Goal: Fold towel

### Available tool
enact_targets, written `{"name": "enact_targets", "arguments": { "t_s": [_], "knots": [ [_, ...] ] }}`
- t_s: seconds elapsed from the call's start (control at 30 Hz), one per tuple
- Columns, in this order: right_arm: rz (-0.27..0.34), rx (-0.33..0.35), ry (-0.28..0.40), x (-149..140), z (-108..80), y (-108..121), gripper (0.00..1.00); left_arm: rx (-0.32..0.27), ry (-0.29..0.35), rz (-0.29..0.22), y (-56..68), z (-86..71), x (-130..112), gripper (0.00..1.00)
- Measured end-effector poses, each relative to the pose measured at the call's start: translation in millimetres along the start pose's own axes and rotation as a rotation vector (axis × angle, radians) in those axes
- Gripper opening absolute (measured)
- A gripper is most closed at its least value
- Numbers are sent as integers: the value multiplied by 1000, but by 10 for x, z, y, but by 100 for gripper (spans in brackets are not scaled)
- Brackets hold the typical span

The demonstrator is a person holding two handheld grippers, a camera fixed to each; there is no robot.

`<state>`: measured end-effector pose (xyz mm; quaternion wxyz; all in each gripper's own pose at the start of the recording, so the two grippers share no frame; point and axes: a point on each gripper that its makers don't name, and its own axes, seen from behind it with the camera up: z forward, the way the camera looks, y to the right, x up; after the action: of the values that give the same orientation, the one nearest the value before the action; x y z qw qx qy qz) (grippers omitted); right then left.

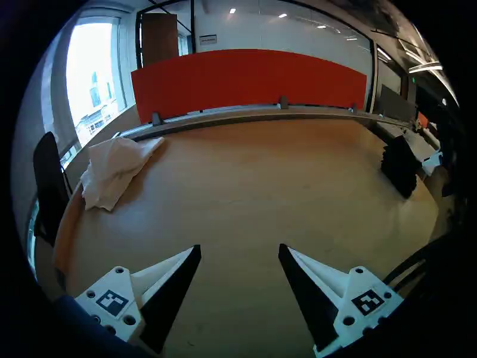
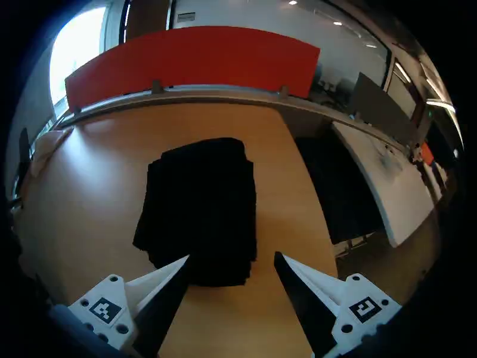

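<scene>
Grippers both stand over a wooden table; the left gripper has its fingers spread wide, nothing between them, bare tabletop ahead. The white towel lies crumpled at the table's far left corner, well apart from that gripper, close below the red divider panel along the far edge; a black chair stands beyond that corner. The right gripper likewise has its fingers spread, gripping nothing; a black folded cloth lies flat just ahead, its near edge level with the fingertips, contact not determinable. A white desk adjoins to the right.
</scene>
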<state>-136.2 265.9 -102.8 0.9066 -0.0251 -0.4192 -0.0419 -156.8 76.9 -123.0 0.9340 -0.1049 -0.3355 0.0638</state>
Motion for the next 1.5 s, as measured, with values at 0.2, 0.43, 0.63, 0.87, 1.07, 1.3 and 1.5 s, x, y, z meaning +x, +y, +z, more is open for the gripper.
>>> {"name": "enact_targets", "arguments": {
  "t_s": [0.2,0.43,0.63,0.87,1.07,1.3,1.5],
  "knots": [
    [31,-4,29,101,-10,-54,100,3,9,-8,-18,-25,4,97],
    [95,-15,108,315,-67,-125,100,17,18,-28,-78,-47,11,97],
    [126,-26,215,534,-161,-217,100,29,25,-46,-136,-66,10,97],
    [132,-82,354,819,-290,-215,100,37,35,-48,-159,-68,42,97],
    [121,-104,483,1087,-460,-268,100,40,44,-51,-160,-63,60,97],
    [163,-134,617,1385,-649,-256,100,46,50,-55,-171,-55,66,97],
    [161,-146,674,1534,-745,-294,100,60,81,-63,-216,-71,140,97]
  ]
}}
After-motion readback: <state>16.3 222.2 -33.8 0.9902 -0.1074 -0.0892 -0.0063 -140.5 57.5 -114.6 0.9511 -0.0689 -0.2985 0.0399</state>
